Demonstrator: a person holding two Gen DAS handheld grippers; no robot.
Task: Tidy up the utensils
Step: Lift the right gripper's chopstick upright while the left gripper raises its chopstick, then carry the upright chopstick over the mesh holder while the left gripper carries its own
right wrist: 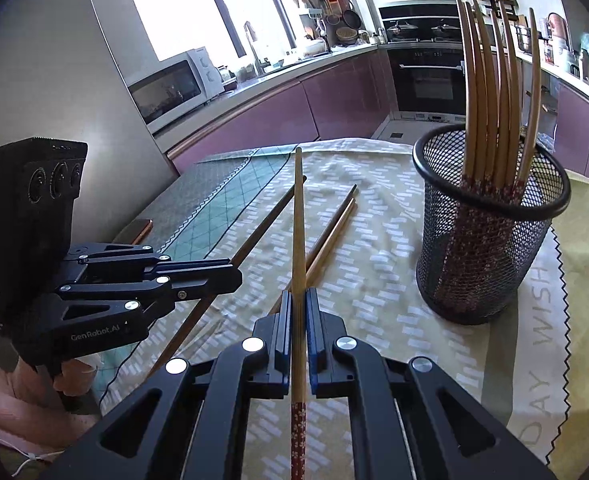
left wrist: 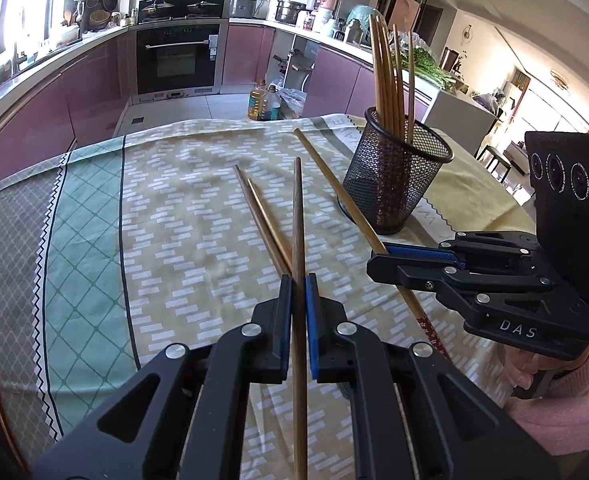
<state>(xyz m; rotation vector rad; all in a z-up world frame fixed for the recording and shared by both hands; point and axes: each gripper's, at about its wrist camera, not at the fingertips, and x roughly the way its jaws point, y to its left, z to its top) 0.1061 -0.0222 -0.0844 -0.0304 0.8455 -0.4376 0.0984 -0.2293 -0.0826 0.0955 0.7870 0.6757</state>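
Observation:
My left gripper [left wrist: 298, 280] is shut on a brown chopstick [left wrist: 298, 220] that points forward over the table. My right gripper [right wrist: 298, 296] is shut on another chopstick [right wrist: 299, 216] with a red patterned handle; it also shows in the left wrist view [left wrist: 334, 184], with the right gripper [left wrist: 378, 258] to my right. Two more chopsticks [left wrist: 260, 220] lie side by side on the tablecloth, also seen in the right wrist view [right wrist: 330, 232]. A black mesh holder [left wrist: 398, 176] stands at the right with several chopsticks upright in it [right wrist: 490, 224].
The patterned tablecloth [left wrist: 174, 208] covers the table. A phone [right wrist: 138, 230] lies near the table's left edge. The left gripper [right wrist: 230, 276] shows in the right wrist view. Kitchen counters, an oven and oil bottles [left wrist: 262, 100] stand beyond the table.

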